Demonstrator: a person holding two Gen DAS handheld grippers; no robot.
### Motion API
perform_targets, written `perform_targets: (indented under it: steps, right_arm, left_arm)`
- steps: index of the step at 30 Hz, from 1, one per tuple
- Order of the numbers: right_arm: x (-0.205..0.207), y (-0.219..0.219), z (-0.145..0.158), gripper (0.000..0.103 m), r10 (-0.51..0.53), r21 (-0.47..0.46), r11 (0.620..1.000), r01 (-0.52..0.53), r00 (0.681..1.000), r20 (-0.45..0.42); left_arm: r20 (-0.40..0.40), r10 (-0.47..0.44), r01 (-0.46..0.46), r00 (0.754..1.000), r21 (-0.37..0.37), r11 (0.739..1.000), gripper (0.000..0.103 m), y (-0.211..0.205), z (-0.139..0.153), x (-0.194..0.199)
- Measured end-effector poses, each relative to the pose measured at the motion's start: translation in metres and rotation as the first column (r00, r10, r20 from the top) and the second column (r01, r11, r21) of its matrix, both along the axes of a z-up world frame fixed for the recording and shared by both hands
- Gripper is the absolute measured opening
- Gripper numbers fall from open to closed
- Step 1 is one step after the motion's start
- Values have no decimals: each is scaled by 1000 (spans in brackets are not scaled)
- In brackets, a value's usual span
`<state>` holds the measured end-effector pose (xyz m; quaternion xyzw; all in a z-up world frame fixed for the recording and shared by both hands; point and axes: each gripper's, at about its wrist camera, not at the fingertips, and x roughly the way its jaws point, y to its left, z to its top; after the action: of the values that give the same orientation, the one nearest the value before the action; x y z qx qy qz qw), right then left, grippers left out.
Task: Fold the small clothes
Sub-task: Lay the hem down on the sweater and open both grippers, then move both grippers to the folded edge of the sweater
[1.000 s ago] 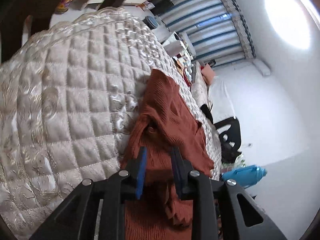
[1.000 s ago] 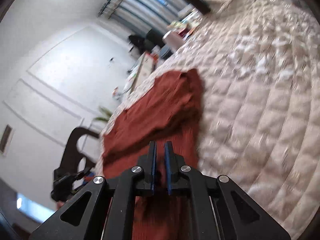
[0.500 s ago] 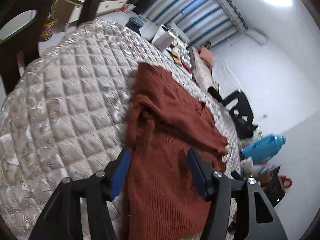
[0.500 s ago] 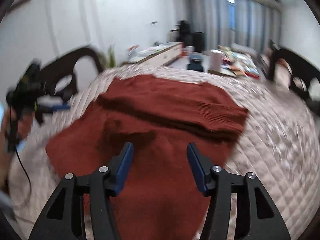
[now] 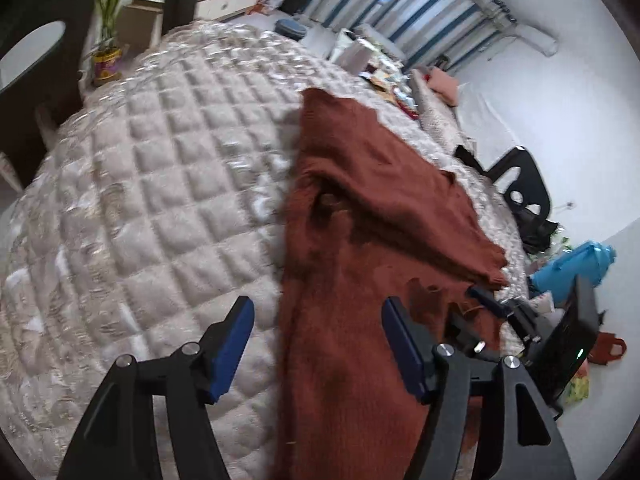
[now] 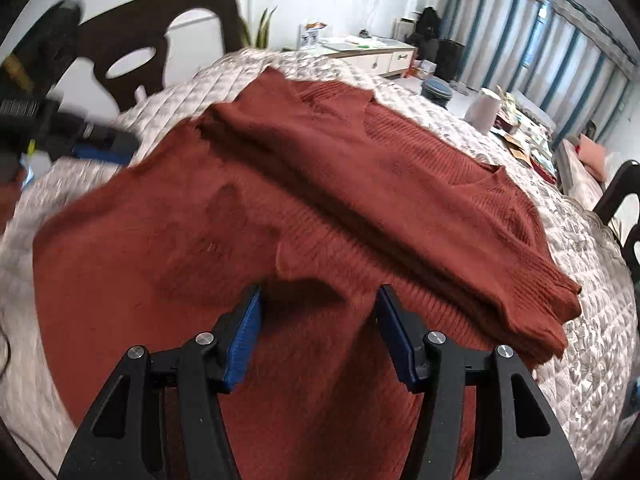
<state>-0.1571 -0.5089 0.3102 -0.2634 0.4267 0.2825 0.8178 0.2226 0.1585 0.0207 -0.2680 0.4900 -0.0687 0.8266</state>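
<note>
A rust-red knitted sweater (image 5: pixel 360 208) lies on a quilted beige cover (image 5: pixel 160 184), with one part folded over the rest (image 6: pixel 380 168). My left gripper (image 5: pixel 318 332) is open and empty, hovering over the sweater's left edge. My right gripper (image 6: pixel 318 328) is open and empty, just above the sweater's near part. The right gripper also shows in the left wrist view (image 5: pixel 496 308) at the sweater's far side. The left gripper appears blurred in the right wrist view (image 6: pixel 100 144) at the left edge.
Dark wooden chairs stand around the table (image 6: pixel 132 40) (image 5: pixel 520 184). A potted plant (image 5: pixel 106 48), a low cabinet (image 6: pixel 368 56) and striped curtains (image 6: pixel 540 40) are behind. A blue bag (image 5: pixel 572 264) lies beyond the table edge.
Both grippers were shut on the sweater a second ago. They have let go, opened wide and drawn back; the sweater now lies folded on the cover.
</note>
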Motion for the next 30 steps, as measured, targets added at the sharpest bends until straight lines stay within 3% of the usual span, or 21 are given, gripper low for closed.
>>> perform_targets:
  steps: [2, 4, 9, 12, 16, 21, 23, 25, 27, 30]
  right_arm:
    - [10, 1, 1, 58, -61, -7, 998, 61, 998, 28]
    - [20, 2, -2, 58, -99, 4, 995, 99, 995, 0]
    - [16, -8, 15, 58, -35, 139, 989, 43, 998, -58]
    - [10, -18, 18, 58, 30, 120, 992, -22, 998, -62]
    - [8, -8, -3, 58, 108, -7, 994, -109, 992, -63]
    - [12, -9, -8, 58, 128, 40, 991, -125, 989, -73]
    - [12, -12, -7, 52, 108, 64, 993, -101, 988, -108]
    - [1, -9, -5, 22, 149, 59, 988, -144, 985, -87]
    - [-13, -4, -6, 7, 195, 20, 981, -194, 979, -58]
    - [-16, 0, 0, 6, 202, 17, 979, -201, 979, -34]
  left_arm:
    - [-7, 0, 0, 1000, 16, 1000, 69, 3, -2, -3]
    - [-10, -14, 14, 1000, 4, 1000, 69, 2, -2, -8]
    - [9, -68, 68, 998, -1, 998, 75, -3, 4, -18]
    - [-13, -106, 107, 994, 55, 993, 76, -9, 2, -19]
    - [-24, -113, 115, 993, 100, 988, 76, -16, -2, -20]
    - [-30, -116, 119, 993, 141, 983, 75, -19, -2, -29]
    - [-29, -112, 116, 993, 158, 981, 75, -19, -1, -33]
    - [-27, -107, 110, 994, 161, 981, 75, -19, 1, -35]
    - [-22, -95, 97, 995, 179, 979, 75, -18, 1, -37]
    - [-15, -81, 82, 997, 183, 980, 75, -16, 1, -38]
